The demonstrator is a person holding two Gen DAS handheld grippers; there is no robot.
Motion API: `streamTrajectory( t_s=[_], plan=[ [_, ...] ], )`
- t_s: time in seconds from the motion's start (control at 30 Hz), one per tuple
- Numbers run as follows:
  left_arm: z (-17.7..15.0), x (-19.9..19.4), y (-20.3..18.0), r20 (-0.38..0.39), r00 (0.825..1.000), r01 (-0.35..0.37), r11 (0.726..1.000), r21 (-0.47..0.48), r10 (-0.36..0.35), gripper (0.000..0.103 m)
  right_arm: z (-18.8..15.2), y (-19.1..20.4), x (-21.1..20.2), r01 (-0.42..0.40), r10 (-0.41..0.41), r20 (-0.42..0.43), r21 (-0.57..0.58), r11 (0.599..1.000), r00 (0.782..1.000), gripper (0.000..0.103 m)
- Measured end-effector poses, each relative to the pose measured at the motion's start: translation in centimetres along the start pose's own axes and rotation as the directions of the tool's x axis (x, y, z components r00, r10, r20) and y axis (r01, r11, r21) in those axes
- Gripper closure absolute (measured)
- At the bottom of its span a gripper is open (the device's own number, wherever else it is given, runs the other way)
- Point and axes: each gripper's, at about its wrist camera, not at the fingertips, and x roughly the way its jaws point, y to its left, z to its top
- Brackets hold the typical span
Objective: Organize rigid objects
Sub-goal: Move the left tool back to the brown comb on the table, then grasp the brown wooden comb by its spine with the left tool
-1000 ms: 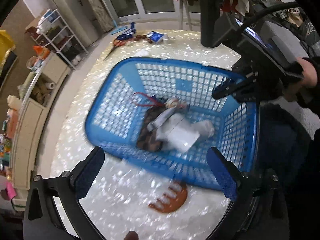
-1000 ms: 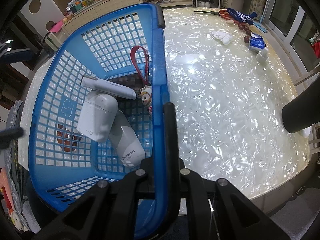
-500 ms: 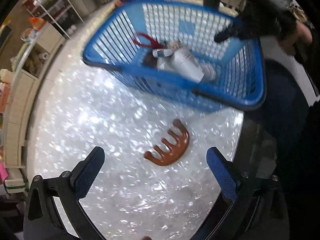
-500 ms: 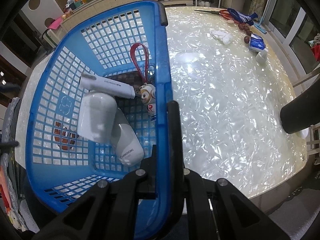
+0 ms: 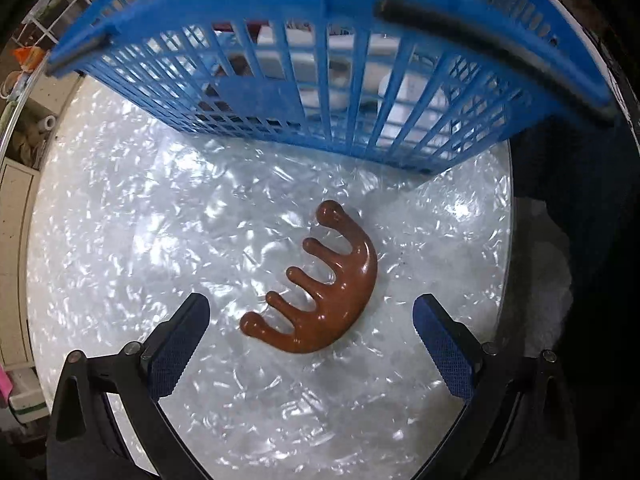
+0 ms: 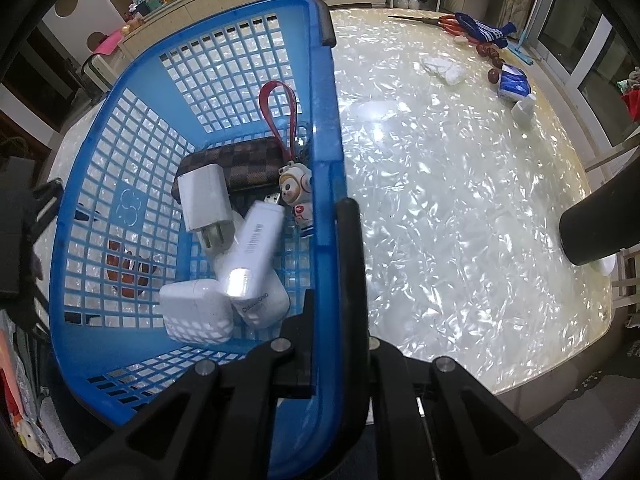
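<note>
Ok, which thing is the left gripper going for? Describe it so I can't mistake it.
Find the blue basket on the pearly table. In front of its wall, lying alone on the table, is the brown comb, between the fingers of the open left gripper. It is glossy, curved, with five thick rounded prongs, and the only item outside the basket here.

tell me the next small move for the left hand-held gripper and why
Probably lower the left hand-held gripper and close it on the brown comb. Its fingers are open, with the comb lying flat on the table between them, outside the blue basket. The right hand-held gripper is shut on the basket's rim, holding it ready.
</note>
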Motion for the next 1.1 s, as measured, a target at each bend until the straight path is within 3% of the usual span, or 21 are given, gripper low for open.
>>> streamTrajectory(
  t_s=[0.3,0.57,0.9,0.93,1.1],
  plan=[
    [0.0,2.9,0.4,0.005,1.0,0.028,0.999,0.019,-0.028,0.002,0.0,-0.1,0.2,0.002,-0.001,-0.01,0.012,1.0,1.0,0.098],
    [-0.6,2.9,-0.4,0.031,0.997,0.07,0.997,0.017,-0.071,0.035,0.1,0.0,0.4,0.013,-0.012,-0.022,0.012,1.0,1.0,0.098],
    [-2.8,2.4,-0.3,0.091,0.994,0.063,0.998,-0.018,-0.061,0.035,-0.1,0.0,0.5,0.014,-0.013,-0.024,0.01,1.0,1.0,0.098],
    [-3.3,2.0,-0.1,0.073,0.994,0.077,0.997,-0.027,-0.075,0.035,0.0,0.0,0.5,0.013,-0.013,-0.025,0.011,1.0,1.0,0.098],
    [-4.1,-0.3,0.5,0.129,0.988,0.09,0.993,-0.072,-0.08,0.035,0.1,0.0,0.5,0.01,-0.009,-0.024,0.012,1.0,1.0,0.098]
  ],
)
